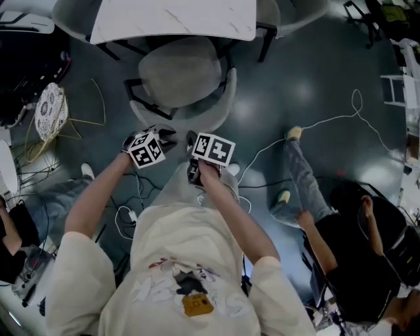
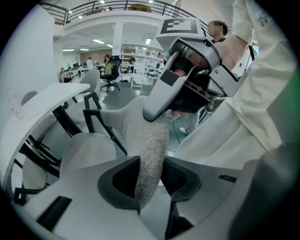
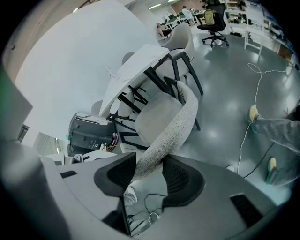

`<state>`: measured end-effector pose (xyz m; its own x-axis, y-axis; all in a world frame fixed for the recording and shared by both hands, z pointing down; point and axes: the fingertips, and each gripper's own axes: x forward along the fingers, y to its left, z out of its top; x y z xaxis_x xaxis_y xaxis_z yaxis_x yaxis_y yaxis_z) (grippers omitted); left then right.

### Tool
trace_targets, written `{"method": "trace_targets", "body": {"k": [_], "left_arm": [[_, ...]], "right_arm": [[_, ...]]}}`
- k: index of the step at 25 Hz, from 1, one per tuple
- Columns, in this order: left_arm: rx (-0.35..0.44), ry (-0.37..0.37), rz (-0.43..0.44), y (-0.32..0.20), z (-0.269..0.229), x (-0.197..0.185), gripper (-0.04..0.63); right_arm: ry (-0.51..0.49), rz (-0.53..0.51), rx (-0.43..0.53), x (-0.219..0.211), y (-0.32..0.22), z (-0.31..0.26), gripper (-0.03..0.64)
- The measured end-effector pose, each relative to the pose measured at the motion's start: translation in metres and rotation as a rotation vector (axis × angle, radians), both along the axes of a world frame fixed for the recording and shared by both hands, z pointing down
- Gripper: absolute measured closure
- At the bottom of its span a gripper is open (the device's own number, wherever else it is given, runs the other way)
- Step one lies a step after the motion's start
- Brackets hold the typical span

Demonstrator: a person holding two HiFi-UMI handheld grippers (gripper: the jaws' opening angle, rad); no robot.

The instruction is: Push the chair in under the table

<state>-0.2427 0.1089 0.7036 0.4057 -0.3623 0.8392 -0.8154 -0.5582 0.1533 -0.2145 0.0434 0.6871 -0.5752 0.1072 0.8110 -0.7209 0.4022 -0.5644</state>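
The grey fabric chair (image 1: 178, 80) stands in front of the white table (image 1: 174, 20), its seat partly under the table edge and its curved backrest (image 1: 209, 118) toward me. My left gripper (image 1: 167, 136) and right gripper (image 1: 192, 140) sit side by side on the backrest's top rim. In the left gripper view the woven backrest (image 2: 152, 140) runs between the pads of the left gripper (image 2: 150, 176), which is shut on it. In the right gripper view the right gripper (image 3: 149, 174) clamps the backrest rim (image 3: 173, 129) the same way, with the seat (image 3: 157, 115) and table (image 3: 140, 58) beyond.
A person sits on the floor at the right (image 1: 341, 230), legs stretched toward the chair. White cables (image 1: 354, 115) trail over the dark floor. A wire-frame chair (image 1: 51, 111) lies at the left. More chairs stand on the table's far side (image 3: 180, 35).
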Motion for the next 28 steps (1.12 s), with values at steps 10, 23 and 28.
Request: {"method": "trace_targets", "body": {"k": [10,23,28], "left_arm": [[0.000,-0.071,-0.079,-0.002,0.001,-0.045,0.472],[-0.031,-0.192,-0.251,0.008,-0.005,-0.048,0.456],[-0.033,-0.233,-0.251,0.013,-0.014,-0.043,0.451]], "right_arm": [[-0.047,0.004,-0.024,-0.041,-0.001,0.000,0.443],[-0.133,-0.066,-0.043,-0.018,0.016,-0.039,0.445],[-0.171,-0.109,-0.017,-0.012,0.026,-0.063,0.445]]}}
